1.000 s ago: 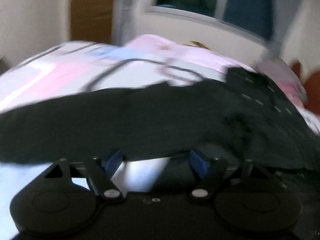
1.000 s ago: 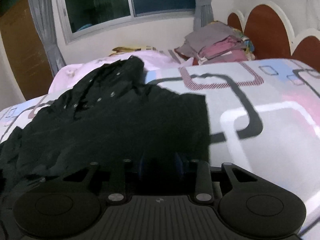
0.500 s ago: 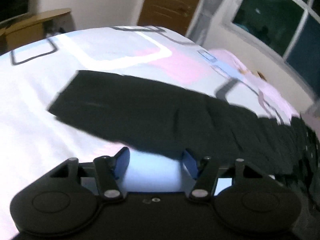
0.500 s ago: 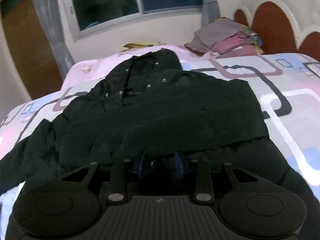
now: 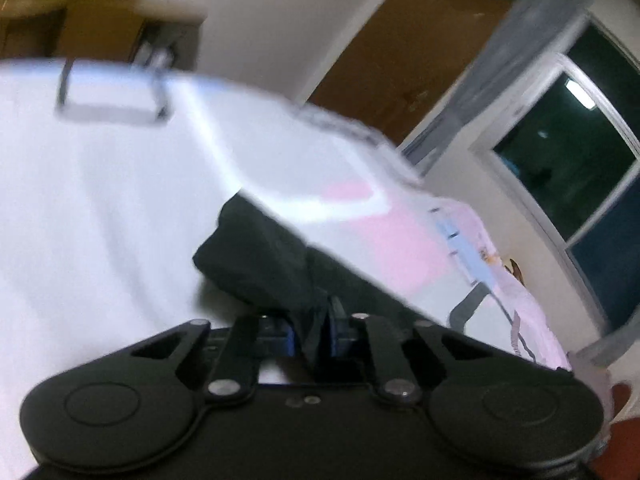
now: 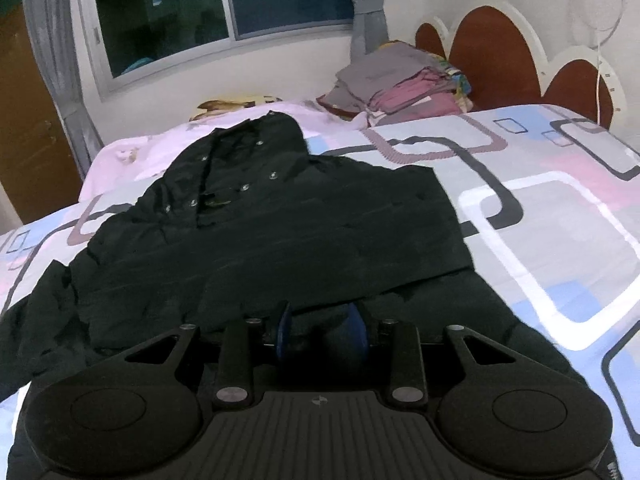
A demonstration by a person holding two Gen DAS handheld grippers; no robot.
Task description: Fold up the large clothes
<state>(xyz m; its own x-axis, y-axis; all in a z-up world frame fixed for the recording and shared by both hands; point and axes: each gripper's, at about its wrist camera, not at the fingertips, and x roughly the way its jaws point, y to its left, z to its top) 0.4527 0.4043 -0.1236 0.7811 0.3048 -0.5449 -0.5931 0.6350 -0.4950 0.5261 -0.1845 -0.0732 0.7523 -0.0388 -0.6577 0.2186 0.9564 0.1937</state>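
Now the left claw [image 5: 311, 336] is seen pressed together on a sleeve of the black jacket [image 6: 280, 236], whereas half a second ago its pads were spread just short of that sleeve. The right claw [image 6: 322, 334] is parted slightly, its pads against the hem. The jacket is laid flat on the patterned bed [image 6: 560, 216], its long axis running from the right claw toward the window [image 6: 208, 12], hood farthest.
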